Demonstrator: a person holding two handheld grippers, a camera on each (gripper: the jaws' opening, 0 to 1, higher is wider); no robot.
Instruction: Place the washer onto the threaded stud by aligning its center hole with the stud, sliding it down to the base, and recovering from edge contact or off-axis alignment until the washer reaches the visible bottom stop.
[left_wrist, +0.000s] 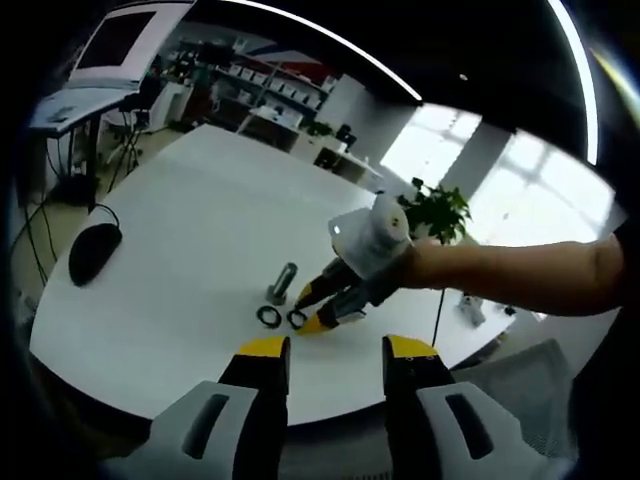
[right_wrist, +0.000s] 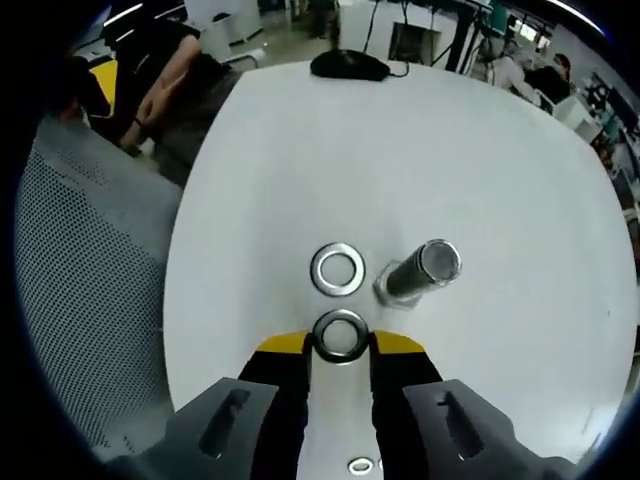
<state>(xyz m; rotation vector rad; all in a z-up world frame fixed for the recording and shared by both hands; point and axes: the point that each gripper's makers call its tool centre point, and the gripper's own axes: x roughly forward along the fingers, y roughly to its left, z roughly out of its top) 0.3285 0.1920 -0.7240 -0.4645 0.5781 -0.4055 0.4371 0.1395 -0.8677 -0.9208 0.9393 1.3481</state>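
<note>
A threaded steel stud (right_wrist: 420, 272) stands upright on the white table (right_wrist: 300, 160). A free washer (right_wrist: 337, 269) lies flat to its left. A second washer (right_wrist: 340, 336) sits between the yellow tips of my right gripper (right_wrist: 341, 345), whose jaws press on both of its sides low at the tabletop. In the left gripper view, the right gripper (left_wrist: 308, 308) reaches in from the right beside the stud (left_wrist: 283, 283) and the two washers (left_wrist: 268, 316). My left gripper (left_wrist: 337, 348) hovers open over the near table edge, holding nothing.
A black mouse (left_wrist: 93, 250) lies at the table's left side, also seen as the mouse (right_wrist: 348, 65) at the far end. A small extra washer (right_wrist: 360, 465) lies under my right gripper. A mesh chair (right_wrist: 90, 280) stands beside the table.
</note>
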